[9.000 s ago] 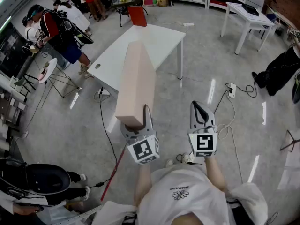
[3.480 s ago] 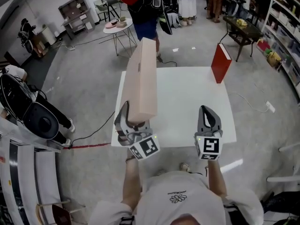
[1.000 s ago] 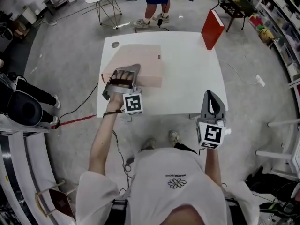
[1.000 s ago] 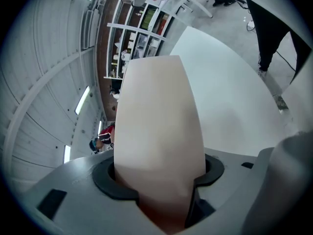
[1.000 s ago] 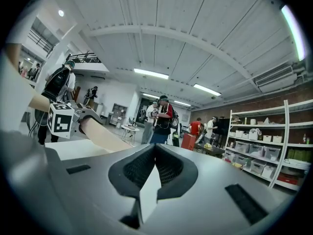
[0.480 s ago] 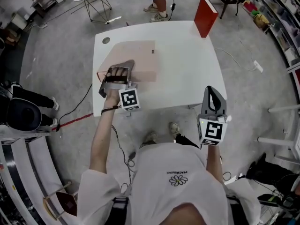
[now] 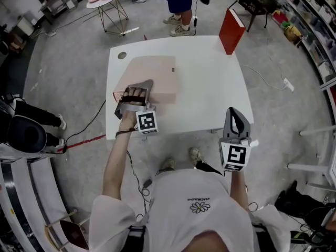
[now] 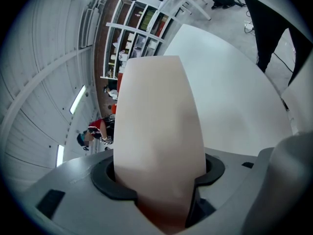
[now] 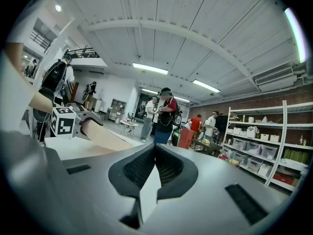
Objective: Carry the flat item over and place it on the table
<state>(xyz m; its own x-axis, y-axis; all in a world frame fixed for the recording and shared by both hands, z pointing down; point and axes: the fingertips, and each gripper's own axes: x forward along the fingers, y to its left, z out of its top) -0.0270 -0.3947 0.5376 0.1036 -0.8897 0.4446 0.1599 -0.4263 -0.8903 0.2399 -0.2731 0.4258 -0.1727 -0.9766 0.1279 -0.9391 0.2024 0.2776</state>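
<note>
Clamping the flat box (image 7: pixel 155 73) at its near edge, the left gripper (image 7: pixel 135 90) presses both dark pads on it. Box: pale pinkish-beige, smooth and matte, a broad thin slab (cardboard, by the look), lying flat on the left part of the white square table (image 7: pixel 210 88). Right gripper (image 7: pixel 235 115): jaws together, nothing between them, by the table's front-right corner.

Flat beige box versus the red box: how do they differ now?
The flat beige box lies flat; the red box stands upright on edge. The flat beige box is clamped in the left hand-held gripper; the red box is untouched. The flat beige box is at the near left of the table, the red box at its far right corner. Both are slim and rectangular.
</note>
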